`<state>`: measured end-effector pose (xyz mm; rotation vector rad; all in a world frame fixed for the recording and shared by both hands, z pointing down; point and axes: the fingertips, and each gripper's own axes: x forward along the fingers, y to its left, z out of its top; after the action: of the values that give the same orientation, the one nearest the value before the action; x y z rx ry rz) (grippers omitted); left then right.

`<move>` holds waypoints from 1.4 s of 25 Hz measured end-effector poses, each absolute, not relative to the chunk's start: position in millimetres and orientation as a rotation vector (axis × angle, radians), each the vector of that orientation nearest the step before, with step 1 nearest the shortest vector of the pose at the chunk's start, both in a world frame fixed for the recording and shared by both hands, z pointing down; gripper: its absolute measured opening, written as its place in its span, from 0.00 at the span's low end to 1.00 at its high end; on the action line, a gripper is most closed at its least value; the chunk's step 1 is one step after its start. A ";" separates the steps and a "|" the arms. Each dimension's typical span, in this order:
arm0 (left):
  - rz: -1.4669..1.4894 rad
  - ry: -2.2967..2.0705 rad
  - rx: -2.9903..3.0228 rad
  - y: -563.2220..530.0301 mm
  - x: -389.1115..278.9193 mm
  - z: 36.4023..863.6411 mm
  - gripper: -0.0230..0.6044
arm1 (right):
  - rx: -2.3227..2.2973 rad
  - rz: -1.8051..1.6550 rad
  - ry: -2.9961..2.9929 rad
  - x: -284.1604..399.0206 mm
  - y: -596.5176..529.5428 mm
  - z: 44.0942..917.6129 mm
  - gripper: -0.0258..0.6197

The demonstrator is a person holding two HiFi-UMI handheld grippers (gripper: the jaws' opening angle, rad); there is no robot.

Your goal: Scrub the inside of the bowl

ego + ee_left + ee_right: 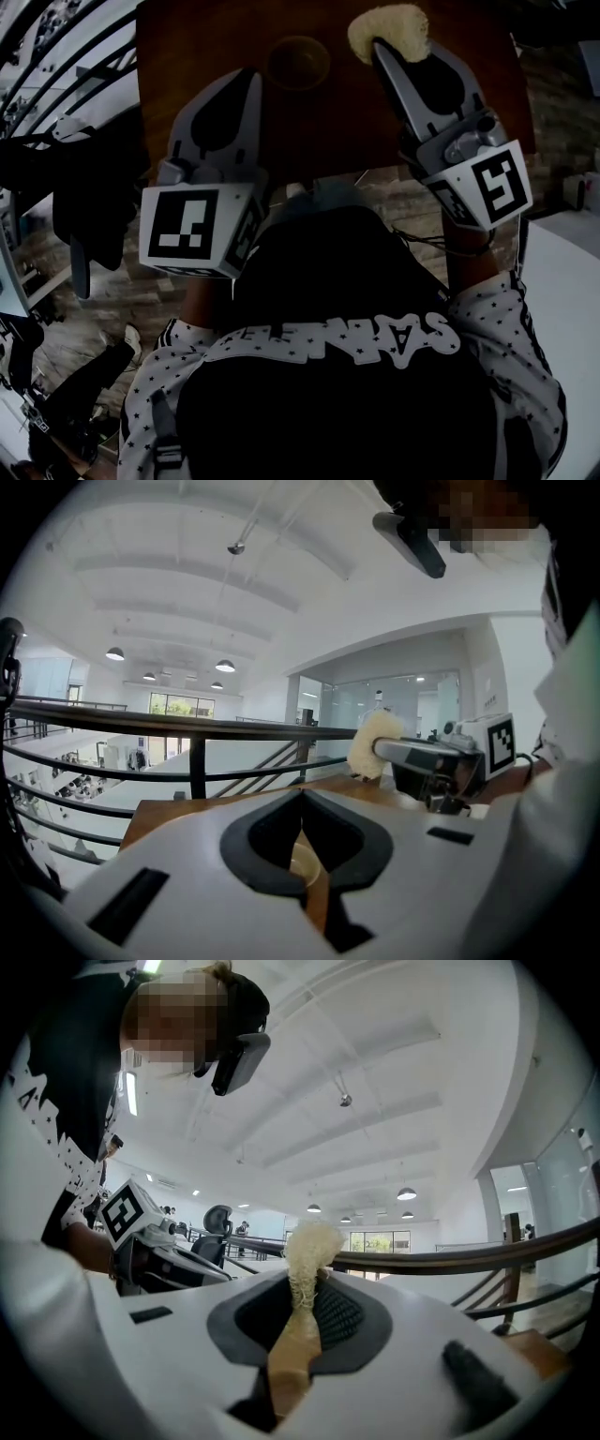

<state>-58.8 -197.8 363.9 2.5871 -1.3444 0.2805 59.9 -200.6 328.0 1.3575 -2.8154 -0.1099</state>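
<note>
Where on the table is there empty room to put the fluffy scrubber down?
The brown wooden table is bare between the left gripper and right gripper, on the near side of the small round brownish bowl. Also bare: the left corner beside the bowl and the right strip past the cream fluffy scrubber. It is tightest between bowl and scrubber.

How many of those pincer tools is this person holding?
2. The left gripper is held just left of the brown bowl, jaws together and empty. The right gripper, to the bowl's right, clamps a pale scrubber. No others show.
</note>
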 end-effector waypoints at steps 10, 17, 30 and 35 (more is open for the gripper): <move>0.285 -1.361 2.605 -202.2 -66.6 354.4 0.06 | 1.289 -0.141 -2.839 54.1 -205.6 312.6 0.13; 0.291 -1.398 2.594 -203.6 -74.9 359.0 0.06 | 1.227 -0.049 -2.892 53.9 -204.0 313.8 0.13; 0.249 -1.463 2.572 -203.8 -76.4 348.7 0.06 | 1.241 0.005 -2.935 50.3 -203.3 312.8 0.13; 0.241 -1.513 2.553 -202.6 -80.2 343.8 0.06 | 1.236 0.028 -2.938 50.1 -200.9 319.0 0.13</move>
<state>-80.2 -202.6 343.8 2.5533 -1.5133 0.2412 50.1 -200.9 319.0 1.2359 -2.9382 0.0278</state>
